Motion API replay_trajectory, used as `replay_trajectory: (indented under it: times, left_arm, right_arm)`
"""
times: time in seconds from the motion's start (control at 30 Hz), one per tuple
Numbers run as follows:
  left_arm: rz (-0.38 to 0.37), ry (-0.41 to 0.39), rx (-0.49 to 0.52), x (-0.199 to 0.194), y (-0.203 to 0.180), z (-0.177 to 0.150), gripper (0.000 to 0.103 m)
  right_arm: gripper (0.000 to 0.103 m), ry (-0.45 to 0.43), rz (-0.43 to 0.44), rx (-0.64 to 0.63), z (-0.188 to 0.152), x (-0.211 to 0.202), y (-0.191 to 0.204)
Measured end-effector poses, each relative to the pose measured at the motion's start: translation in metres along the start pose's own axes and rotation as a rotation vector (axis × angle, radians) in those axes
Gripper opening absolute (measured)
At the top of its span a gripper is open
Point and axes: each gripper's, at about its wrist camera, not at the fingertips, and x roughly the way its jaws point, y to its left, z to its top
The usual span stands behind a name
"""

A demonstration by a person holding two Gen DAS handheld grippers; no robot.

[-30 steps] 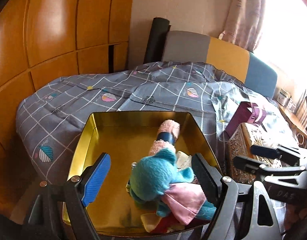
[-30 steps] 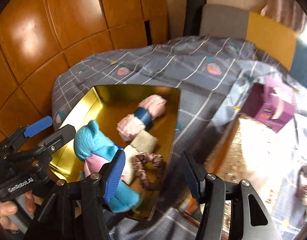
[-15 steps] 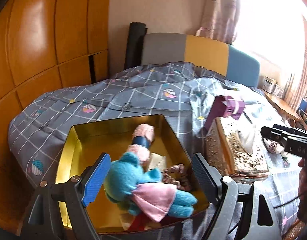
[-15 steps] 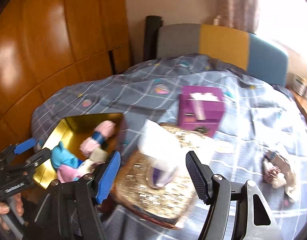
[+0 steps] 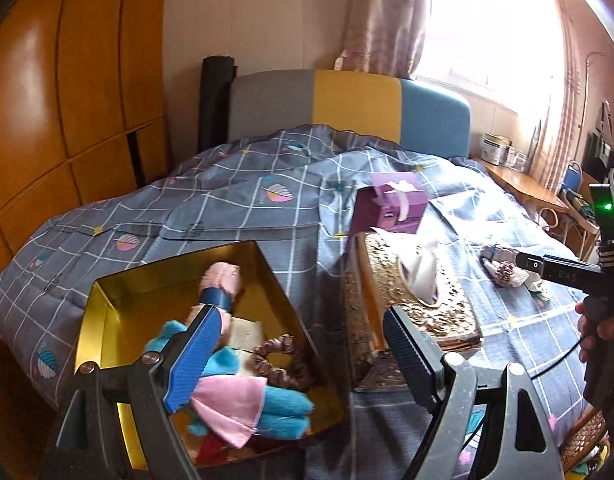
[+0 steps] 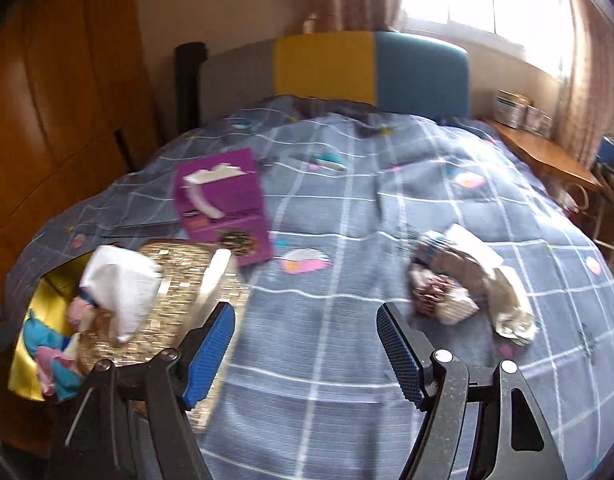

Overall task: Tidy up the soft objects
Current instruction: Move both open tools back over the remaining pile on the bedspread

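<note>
Bed (image 6: 347,288) fills both views, covered by a grey quilt with white grid lines and small pastel leaf prints; headboard (image 5: 355,108) is grey, yellow and blue panels. Gold tin (image 5: 119,300) sits on the quilt at the near left edge, open top, shiny inside. Just right of it, touching or nearly so, an ornate gold tissue box (image 5: 439,312) with white tissue sticking out; behind that a purple tissue box (image 6: 223,204). Soft stuff already in the tin: teal plush toy (image 5: 283,408) with a pink cloth on it, lying on its side at the near end; pink rolled towel (image 5: 223,280) with a dark blue band, farther in; brown scrunchie (image 5: 279,360) against the right wall; a cream pad under them. Still out on the quilt, well apart from the tin: a loose pile of soft items (image 6: 455,280), white/grey cloth with a dark reddish patterned piece, blurred, can't tell exactly what. Left gripper (image 5: 295,364) hovers over the tin's near corner, jaws wide apart, nothing between the pads, no contact. Right gripper (image 6: 307,352) is over bare quilt, left of the pile, jaws opening, gap empty, touching nothing.
</note>
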Motion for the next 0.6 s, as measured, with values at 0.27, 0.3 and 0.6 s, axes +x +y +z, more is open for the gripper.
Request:
replay_trajectory:
  times: [0.27, 0.3, 0.6]
  left_arm:
    - [-0.054, 0.027, 0.052, 0.002, -0.025, -0.006, 0.083]
    - [-0.069, 0.029, 0.059, 0.002, -0.028, -0.006, 0.083]
    - [-0.201, 0.04, 0.155, 0.005, -0.079, 0.006, 0.081]
  right_arm:
    - [0.075, 0.026, -0.23, 0.16, -0.006, 0.016, -0.106]
    - [0.075, 0.029, -0.261, 0.2, -0.007, 0.018, -0.123]
    - [0.076, 0.114, -0.285, 0.772, -0.048, 0.022, -0.242]
